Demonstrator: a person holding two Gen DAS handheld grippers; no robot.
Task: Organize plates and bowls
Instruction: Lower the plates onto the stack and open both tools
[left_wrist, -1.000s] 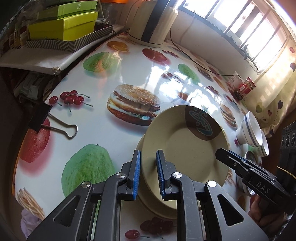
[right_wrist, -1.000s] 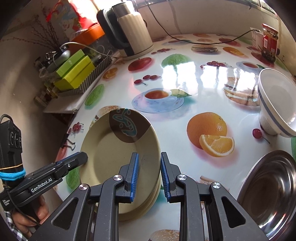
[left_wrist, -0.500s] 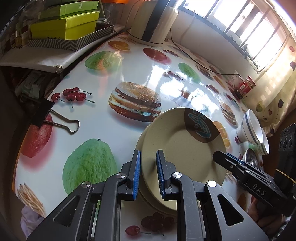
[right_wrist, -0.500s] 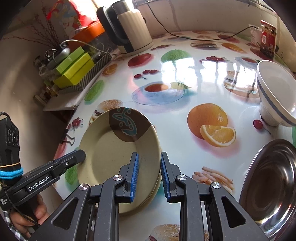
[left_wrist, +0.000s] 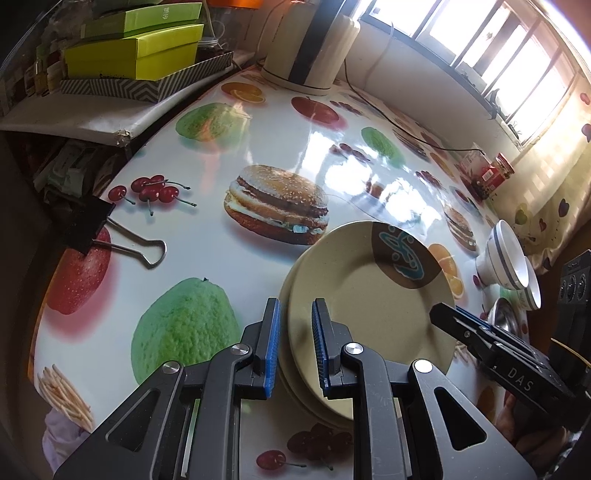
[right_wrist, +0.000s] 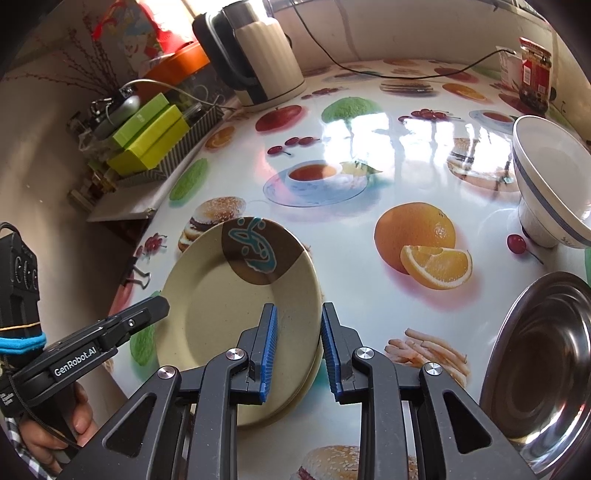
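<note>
The rim of the stacked beige round plates (left_wrist: 369, 314) is straddled, unclamped, by the parted fingers of the left gripper (left_wrist: 294, 347) and right gripper (right_wrist: 295, 350)

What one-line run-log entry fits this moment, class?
task: organize plates and bowls | left gripper: jaws open astride plate stack rim | right gripper: jaws open astride opposite rim | bowls: apart

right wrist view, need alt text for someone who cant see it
The right gripper straddles the near rim of a stack of beige plates, jaws apart; the left gripper reaches its far side. A white bowl and steel bowl sit right.
</note>
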